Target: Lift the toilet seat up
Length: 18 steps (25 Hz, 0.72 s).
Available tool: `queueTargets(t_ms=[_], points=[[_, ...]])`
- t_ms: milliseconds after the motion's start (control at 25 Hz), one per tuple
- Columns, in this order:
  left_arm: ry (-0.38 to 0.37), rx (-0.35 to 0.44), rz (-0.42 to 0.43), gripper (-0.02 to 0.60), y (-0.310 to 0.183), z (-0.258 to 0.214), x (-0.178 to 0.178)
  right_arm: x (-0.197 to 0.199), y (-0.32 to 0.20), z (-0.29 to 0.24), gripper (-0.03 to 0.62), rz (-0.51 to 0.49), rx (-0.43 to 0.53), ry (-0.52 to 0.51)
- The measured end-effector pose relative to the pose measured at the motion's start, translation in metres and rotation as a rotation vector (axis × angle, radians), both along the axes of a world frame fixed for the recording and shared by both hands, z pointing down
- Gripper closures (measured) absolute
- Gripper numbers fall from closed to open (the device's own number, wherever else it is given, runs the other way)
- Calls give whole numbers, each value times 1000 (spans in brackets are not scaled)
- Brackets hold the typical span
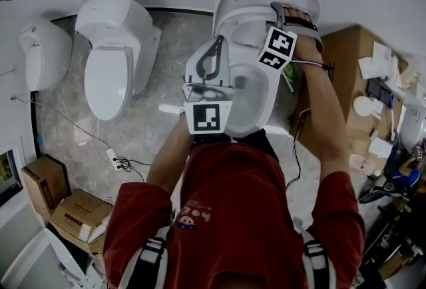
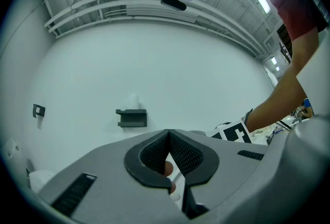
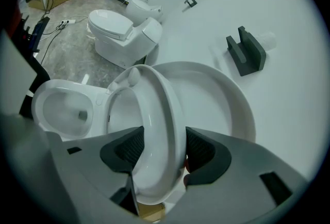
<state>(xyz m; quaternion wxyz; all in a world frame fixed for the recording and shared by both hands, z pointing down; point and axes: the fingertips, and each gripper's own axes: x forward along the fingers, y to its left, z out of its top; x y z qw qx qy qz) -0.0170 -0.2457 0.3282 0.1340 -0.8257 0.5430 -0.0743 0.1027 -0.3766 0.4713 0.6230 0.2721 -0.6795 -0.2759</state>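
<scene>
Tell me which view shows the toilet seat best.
Right gripper view: the raised toilet seat fills the centre, between the jaws of the right tool. Head view shows only its rim from above. Left gripper view misses it.

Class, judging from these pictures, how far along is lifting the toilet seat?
Done: the toilet seat stands nearly upright, clear of the bowl, in front of the raised lid. In hand: the right gripper grips the seat's rim. Left: probably rest it against the lid and let go. The left gripper is shut, holding nothing.
</scene>
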Motion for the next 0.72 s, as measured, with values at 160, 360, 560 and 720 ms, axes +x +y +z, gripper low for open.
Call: queueTargets(t_ms=[160,360,560,720], points=[[-3,3,-3,574,0,1,1,2,-6,1,372,4,-6,-1],[-3,-8,-11,574,-2,4,-1,2,-15,2,368,16,-12,-4],[1,-18,-17,574,-1,8,-2,3,-18,1,367,17,-13,-9],[-8,-23,-17,574,0,10,-1,2,-20,2,364,16,-9,-21]])
